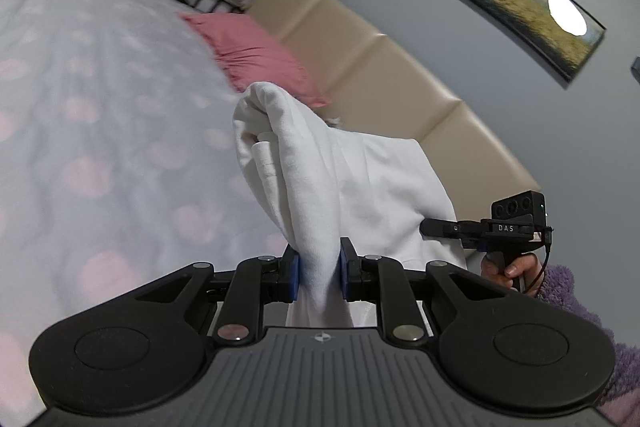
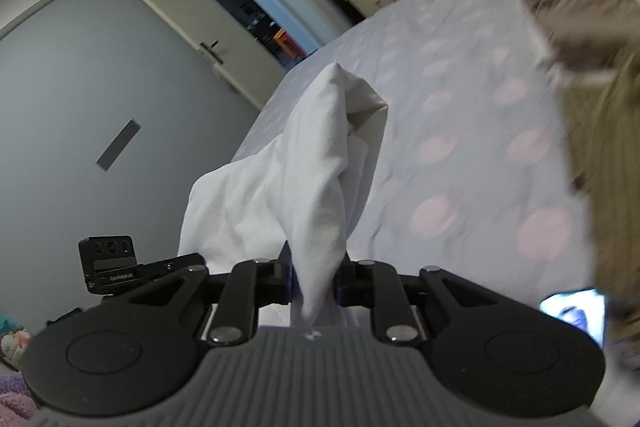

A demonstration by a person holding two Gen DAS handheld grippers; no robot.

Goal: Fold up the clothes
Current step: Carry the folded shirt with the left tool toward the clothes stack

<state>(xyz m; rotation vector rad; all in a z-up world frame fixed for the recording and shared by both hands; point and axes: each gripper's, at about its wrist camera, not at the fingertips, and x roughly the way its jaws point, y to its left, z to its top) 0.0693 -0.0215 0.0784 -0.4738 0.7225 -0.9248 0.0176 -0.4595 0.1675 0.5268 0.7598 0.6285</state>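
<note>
A white garment (image 1: 320, 179) is held up in the air above the bed. My left gripper (image 1: 319, 275) is shut on a bunched fold of it, the cloth pinched between the blue pads. In the right wrist view the same white garment (image 2: 296, 179) rises in a peak from my right gripper (image 2: 316, 283), which is shut on it too. From the left wrist view I see the right gripper's body (image 1: 516, 223) at the garment's far right edge, held by a hand (image 1: 508, 267) in a purple fluffy sleeve. The left gripper's body (image 2: 116, 263) shows at lower left in the right wrist view.
The bed has a pale cover with pink dots (image 1: 80, 131) and a pink pillow (image 1: 256, 55) by a beige padded headboard (image 1: 400, 79). A brownish garment (image 2: 592, 115) lies blurred on the bed at right. A lit phone screen (image 2: 572, 311) sits nearby. An open door (image 2: 240, 3) is behind.
</note>
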